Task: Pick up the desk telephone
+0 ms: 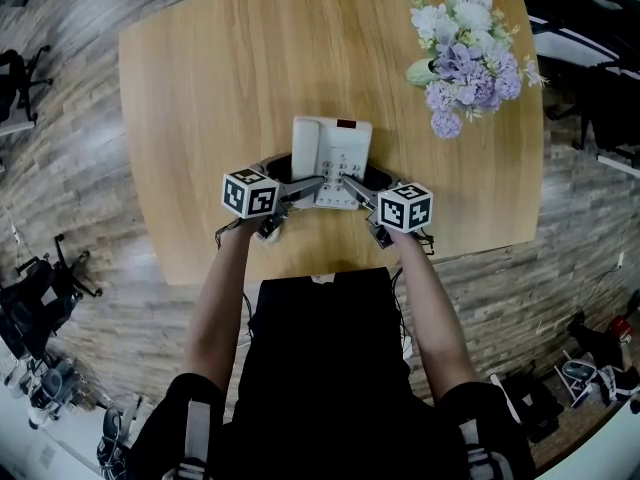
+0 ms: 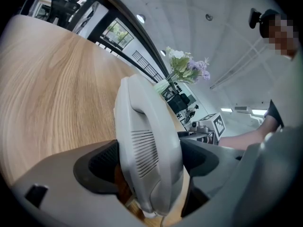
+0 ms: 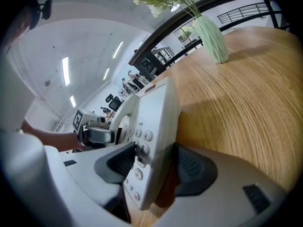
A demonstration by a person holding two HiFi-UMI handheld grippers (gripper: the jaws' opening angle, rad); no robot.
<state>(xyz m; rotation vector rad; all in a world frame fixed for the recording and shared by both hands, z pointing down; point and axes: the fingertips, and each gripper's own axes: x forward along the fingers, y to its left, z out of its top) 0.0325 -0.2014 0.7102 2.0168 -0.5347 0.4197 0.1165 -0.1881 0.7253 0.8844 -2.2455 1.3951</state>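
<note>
Setting: pale wooden table (image 1: 200, 78) on a plank floor (image 1: 90, 268), viewed from above the person's head.
Nearby: white and lilac flowers (image 1: 465, 48) in a pale green vase (image 3: 211, 38) at the table's far right corner, well apart from the telephone; black office chair (image 1: 18, 80) beyond the left edge.
Telephone: white desk telephone (image 1: 332, 150) at the middle of the table's near half, keypad (image 3: 142, 141) facing up, handset (image 2: 142, 126) along its left side.
In the way: marker cubes and forearms (image 1: 215, 298) covering the telephone's near corners from above.
Left gripper (image 1: 296, 182): at the near left corner, rolled onto its side; jaws spread wide with the handset side between them, a sliver of wood showing between the table-side pad and the shell, not pressed home.
Right gripper (image 1: 358, 184): at the near right corner, likewise rolled; jaws clamped on the telephone's right edge, one pad on the keypad beside the 6 key, the other against the underside, toward the table.
</note>
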